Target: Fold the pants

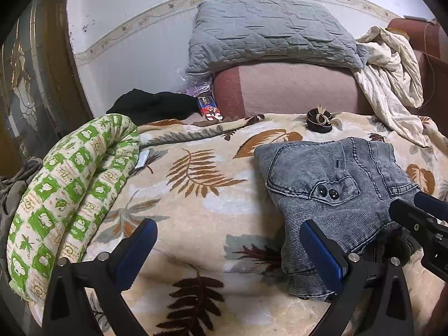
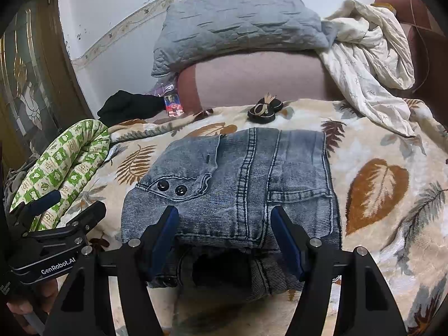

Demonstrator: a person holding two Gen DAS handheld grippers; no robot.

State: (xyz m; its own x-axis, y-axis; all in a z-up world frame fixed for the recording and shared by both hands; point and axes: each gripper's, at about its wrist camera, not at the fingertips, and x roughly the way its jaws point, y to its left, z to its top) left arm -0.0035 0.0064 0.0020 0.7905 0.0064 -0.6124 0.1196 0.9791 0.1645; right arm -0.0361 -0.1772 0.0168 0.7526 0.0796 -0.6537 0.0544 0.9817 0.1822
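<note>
Folded jeans (image 2: 232, 184) lie on the leaf-print blanket (image 2: 375, 196) of the bed, both pairs of tongs open.

The right tongs (image 2: 224, 235) hover over the near edge of the jeans, prongs spread, gripping nothing. The left tongs (image 1: 226, 249) hang wide open over bare blanket just left of the jeans. A green patterned quilt (image 1: 67, 196) sits rolled at the left; a grey pillow (image 1: 268, 33) rests by the wall.
</note>
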